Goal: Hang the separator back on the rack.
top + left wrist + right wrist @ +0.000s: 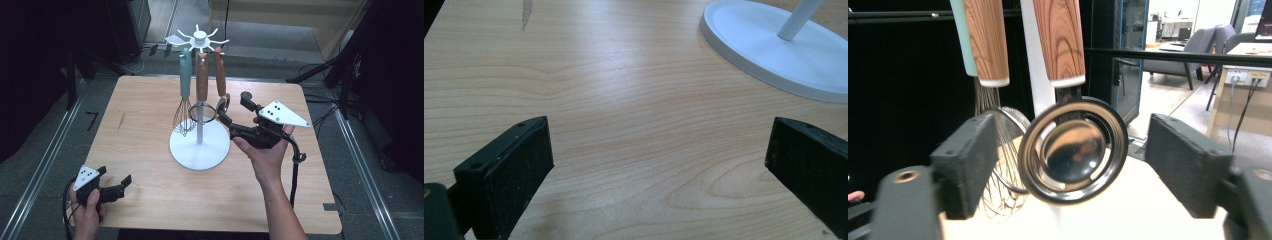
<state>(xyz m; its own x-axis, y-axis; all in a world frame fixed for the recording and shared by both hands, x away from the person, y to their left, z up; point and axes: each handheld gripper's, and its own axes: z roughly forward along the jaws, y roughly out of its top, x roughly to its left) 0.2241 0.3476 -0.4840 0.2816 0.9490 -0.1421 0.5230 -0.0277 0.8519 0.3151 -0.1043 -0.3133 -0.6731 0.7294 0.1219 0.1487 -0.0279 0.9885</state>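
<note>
My right hand-held gripper (1073, 165) stands spread around the hanging strainer (1073, 150): light, stiff, slippery steel; I'd grip its wooden handle (1060, 40) at twelve o'clock.

Probably office or lab: chairs (1198, 42), desk with sockets (1248, 75), cables (320, 112).
</note>
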